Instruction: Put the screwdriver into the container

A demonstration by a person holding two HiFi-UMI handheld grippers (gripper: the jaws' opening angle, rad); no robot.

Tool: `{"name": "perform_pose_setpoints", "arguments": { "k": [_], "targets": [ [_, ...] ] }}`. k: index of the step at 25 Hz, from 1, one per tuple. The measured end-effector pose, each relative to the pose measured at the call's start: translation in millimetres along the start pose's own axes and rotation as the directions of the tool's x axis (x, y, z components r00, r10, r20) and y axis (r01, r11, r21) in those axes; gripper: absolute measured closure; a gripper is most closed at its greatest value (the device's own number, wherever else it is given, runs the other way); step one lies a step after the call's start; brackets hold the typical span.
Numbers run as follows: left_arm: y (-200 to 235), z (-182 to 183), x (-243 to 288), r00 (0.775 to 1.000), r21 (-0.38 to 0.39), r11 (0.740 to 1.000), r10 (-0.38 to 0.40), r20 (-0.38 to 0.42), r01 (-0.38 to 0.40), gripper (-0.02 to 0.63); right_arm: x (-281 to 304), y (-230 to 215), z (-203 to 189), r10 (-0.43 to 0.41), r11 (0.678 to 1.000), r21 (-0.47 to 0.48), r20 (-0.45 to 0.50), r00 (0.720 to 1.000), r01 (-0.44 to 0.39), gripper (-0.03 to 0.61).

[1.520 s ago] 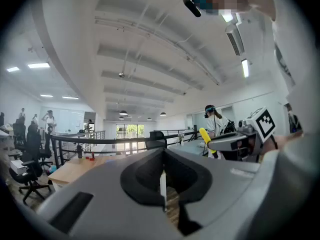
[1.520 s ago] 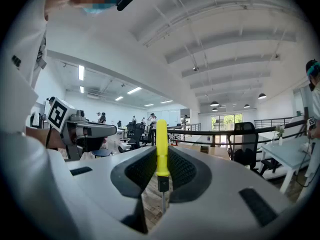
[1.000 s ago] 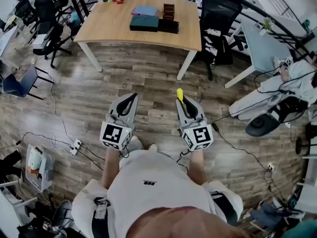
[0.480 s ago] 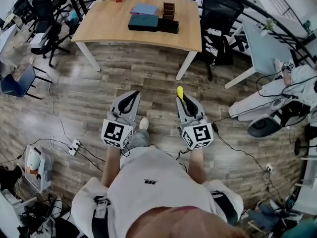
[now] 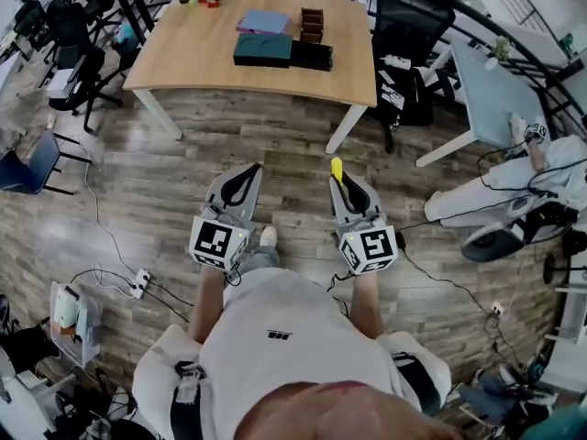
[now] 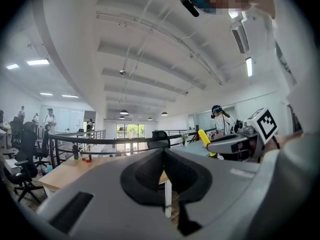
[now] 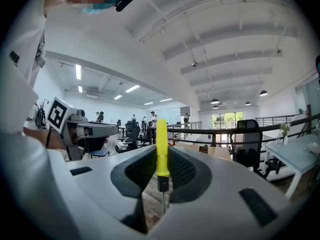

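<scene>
My right gripper [image 5: 341, 180] is shut on a screwdriver with a yellow handle [image 5: 337, 170]; the handle sticks out forward past the jaws. In the right gripper view the screwdriver [image 7: 161, 151] stands upright between the jaws, its thin shaft pointing down. My left gripper [image 5: 245, 176] is shut with nothing in it, level with the right one and a little apart from it. Both hang over the wooden floor, well short of the wooden table [image 5: 193, 53]. On that table sits a brown open box with compartments [image 5: 313, 22] beside a teal case [image 5: 263, 49] and a black case [image 5: 311, 54].
A black office chair [image 5: 410, 26] stands right of the table, and a white desk [image 5: 491, 90] further right. More chairs [image 5: 37, 154] are at the left. Cables and a power strip [image 5: 139, 280] lie on the floor at my left. A seated person [image 5: 541, 159] is at far right.
The person has stepped forward, one foot now showing between the grippers. Both grippers keep their hold and spacing; the table has shifted slightly in view.
</scene>
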State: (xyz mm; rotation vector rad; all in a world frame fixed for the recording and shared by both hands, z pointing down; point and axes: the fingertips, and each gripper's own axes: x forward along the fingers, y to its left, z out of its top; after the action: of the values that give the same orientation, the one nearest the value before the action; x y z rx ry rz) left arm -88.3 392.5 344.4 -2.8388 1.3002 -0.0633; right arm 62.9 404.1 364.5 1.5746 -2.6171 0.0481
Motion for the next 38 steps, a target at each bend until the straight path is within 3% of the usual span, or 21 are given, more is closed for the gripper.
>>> {"name": "perform_pose_setpoints", "arguments": {
  "k": [14, 25, 38],
  "targets": [
    [91.5, -4.8, 71.7, 0.998, -0.017, 0.998, -0.056, 0.015, 0.056, 0.609, 108.0, -26.7, 4.0, -0.045, 0.999, -0.018, -0.024, 0.999, 0.044, 0.520],
    [124.3, -9.6, 118.5, 0.996, -0.019, 0.996, -0.087, 0.032, 0.088, 0.608, 151.8, -48.4, 6.2, -0.076, 0.997, -0.020, -0.016, 0.997, 0.076, 0.518],
    [156.9, -18.8, 176.0, 0.997, -0.023, 0.997, -0.067, 0.025, 0.068, 0.609, 205.1, -90.9, 2.0, -0.065, 0.998, -0.021, -0.024, 0.998, 0.065, 0.518]
  ]
}}
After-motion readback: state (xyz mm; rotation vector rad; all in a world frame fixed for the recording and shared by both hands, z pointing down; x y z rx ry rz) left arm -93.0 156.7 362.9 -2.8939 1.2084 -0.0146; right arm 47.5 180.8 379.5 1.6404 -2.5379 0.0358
